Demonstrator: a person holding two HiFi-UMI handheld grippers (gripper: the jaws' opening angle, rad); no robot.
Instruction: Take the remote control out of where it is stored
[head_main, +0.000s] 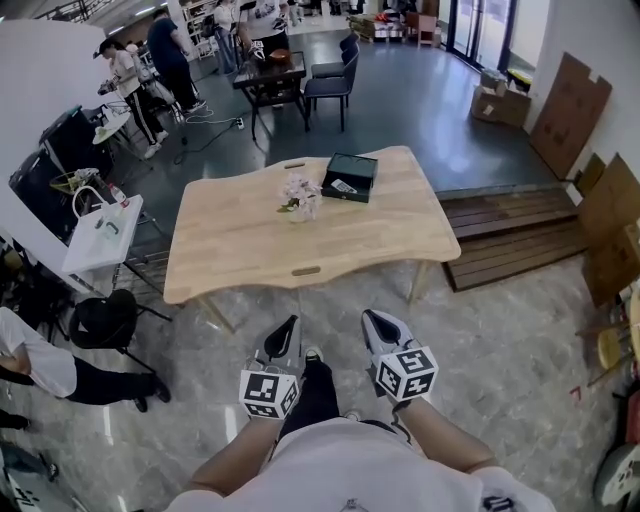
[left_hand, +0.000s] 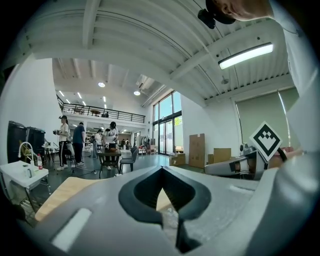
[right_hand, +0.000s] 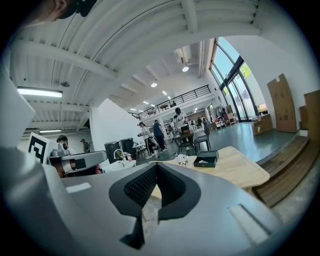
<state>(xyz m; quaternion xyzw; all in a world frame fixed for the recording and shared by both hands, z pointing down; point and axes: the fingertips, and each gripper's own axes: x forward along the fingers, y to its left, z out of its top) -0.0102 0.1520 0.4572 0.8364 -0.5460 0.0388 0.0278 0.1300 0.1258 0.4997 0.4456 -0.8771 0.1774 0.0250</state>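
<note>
The person stands off the near edge of the wooden bench (head_main: 230, 240), both forearms drawn in by the body. The left claw (head_main: 287, 322) and the right claw (head_main: 376, 316) point forward side by side, each pressed together on nothing. At the bench's far side, beside a small flower vase (head_main: 300, 197), an open black box (head_main: 352, 170) holds a pale item, possibly the remote control (head_main: 343, 186).

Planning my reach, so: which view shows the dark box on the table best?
The head view: it looks down into the open dark box on the far side of the wooden table, contents visible. The right gripper view shows it small and side-on. The left gripper view shows only a table corner, not the box.
</note>
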